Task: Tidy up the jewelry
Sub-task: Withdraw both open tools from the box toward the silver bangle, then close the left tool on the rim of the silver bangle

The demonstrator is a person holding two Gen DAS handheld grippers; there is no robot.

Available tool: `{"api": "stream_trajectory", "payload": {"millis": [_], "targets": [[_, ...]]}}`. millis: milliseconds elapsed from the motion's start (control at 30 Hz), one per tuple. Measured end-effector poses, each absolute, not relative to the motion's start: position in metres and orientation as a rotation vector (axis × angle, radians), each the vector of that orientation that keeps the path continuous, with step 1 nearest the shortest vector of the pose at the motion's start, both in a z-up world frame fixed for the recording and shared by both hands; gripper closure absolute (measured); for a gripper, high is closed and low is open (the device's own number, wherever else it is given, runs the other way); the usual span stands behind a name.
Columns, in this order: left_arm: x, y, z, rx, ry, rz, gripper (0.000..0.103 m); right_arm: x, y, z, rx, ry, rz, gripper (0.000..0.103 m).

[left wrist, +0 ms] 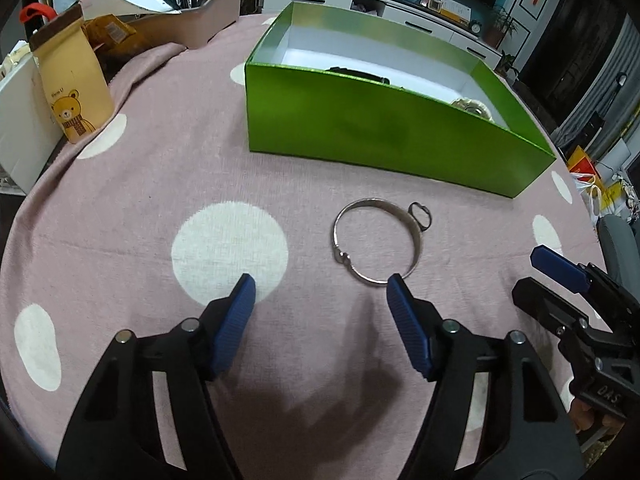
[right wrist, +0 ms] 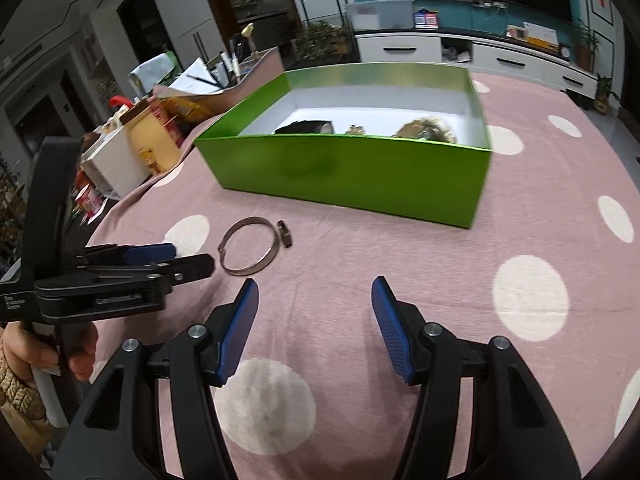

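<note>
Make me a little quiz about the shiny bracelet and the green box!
1. True or false: the silver bangle lies inside the green box.
2. Which sits right beside the bangle: A) small ring B) a spoon C) a key?
3. Fill in: the left gripper and right gripper are both ____.

Key: 1 false, it lies on the pink dotted cloth; 2 A; 3 open.

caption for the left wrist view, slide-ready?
Open left gripper approaches a silver bangle and small ring lying before the green box.
</note>
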State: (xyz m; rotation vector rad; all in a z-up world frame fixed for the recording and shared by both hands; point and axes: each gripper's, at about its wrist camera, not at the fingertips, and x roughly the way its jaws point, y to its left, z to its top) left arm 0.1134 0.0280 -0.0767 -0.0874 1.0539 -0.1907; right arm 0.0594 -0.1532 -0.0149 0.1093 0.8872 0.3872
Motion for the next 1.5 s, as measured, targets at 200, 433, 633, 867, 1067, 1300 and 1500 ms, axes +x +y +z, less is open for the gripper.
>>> {"api": "stream_trajectory", "payload": {"millis": [200,433,633,867,1067,1300,1500], "targets": [[0.116,0.024,-0.081,-0.063,1.043,-0.215,0.052,0.071,-0.147,-0.019,0.106,0.888,0.411,0.052],[0.111,0.006,-0.073,0.000,0.987,-0.336,0.058,0.091,-0.140,-0.021,0.104,0.885,0.463,0.061],[0.116,-0.007,-0.077,0.058,0.990,-0.405,0.061,0.111,-0.135,-0.028,0.127,0.921,0.515,0.066],[0.122,-0.018,-0.076,0.106,0.985,-0.452,0.065,0.130,-0.129,-0.038,0.164,0.959,0.568,0.071],[0.125,-0.025,-0.072,0.124,0.969,-0.481,0.067,0.138,-0.132,-0.041,0.209,0.981,0.588,0.079],[0.125,-0.035,-0.076,0.153,0.983,-0.518,0.067,0.143,-0.136,-0.047,0.236,0.999,0.584,0.099],[0.132,-0.044,-0.082,0.158,1.005,-0.520,0.076,0.140,-0.152,-0.039,0.287,0.956,0.540,0.099]]}}
